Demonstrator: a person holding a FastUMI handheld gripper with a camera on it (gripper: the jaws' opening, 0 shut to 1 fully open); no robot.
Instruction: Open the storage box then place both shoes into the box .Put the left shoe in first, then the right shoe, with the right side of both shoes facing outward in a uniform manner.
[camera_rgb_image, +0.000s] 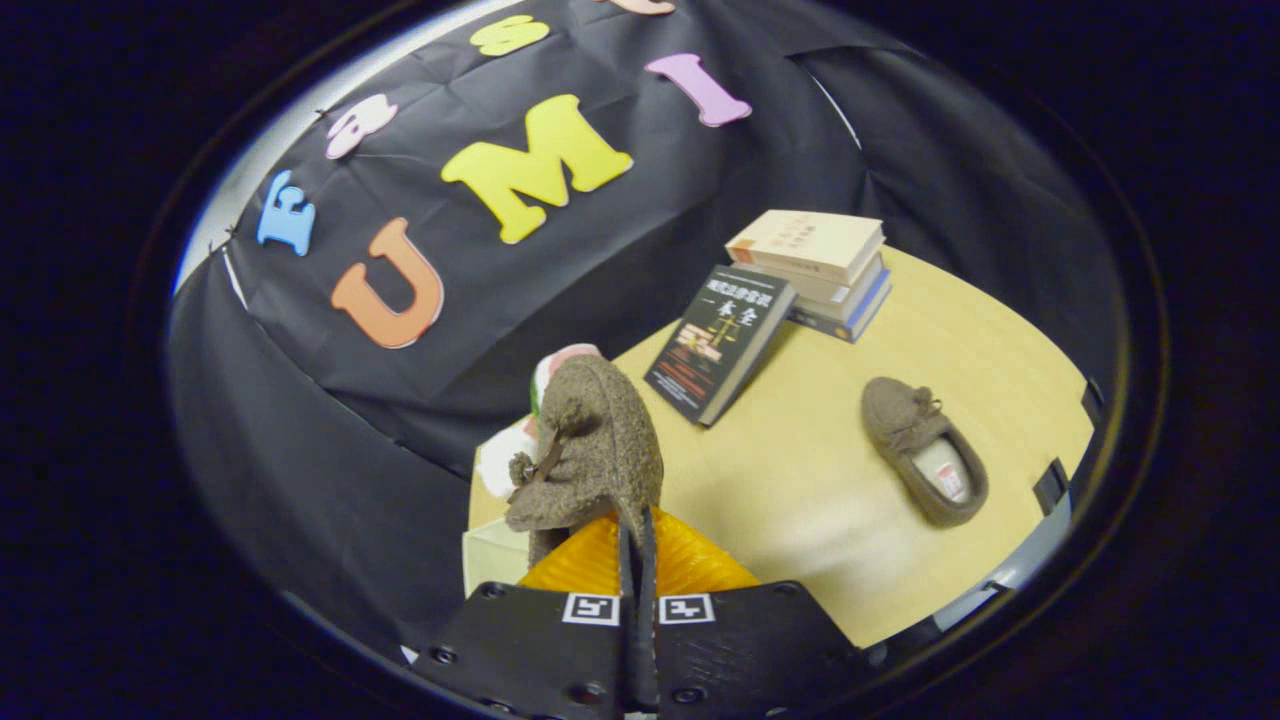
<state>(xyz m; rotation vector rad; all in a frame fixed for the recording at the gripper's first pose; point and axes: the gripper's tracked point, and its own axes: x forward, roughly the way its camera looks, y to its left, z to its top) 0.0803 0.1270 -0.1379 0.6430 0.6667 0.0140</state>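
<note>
The gripper (637, 545) had its two fingers drawn almost together, pinching the thin edge of a brown fuzzy shoe (588, 450) that stood lifted off the wooden table (800, 480), toe upward, its small pom-pom tie hanging on the side nearer the black cloth wall. Both fingers pressed on that edge, so the grip was narrow and holding the shoe. Just under the held shoe, on its wall side, the pale corner of the storage box (492, 555) showed; how far it stood open could not be told. Past the held shoe, partly hidden by it, lay something white with a pink and green edge (545, 375), too covered to identify. The second shoe (925, 450), the same brown fuzzy kind, lay flat on the table well apart from the held shoe, its opening facing up. Beyond the held shoe a dark book (718, 343) leaned against a stack of books (820, 270) near the wall.
</note>
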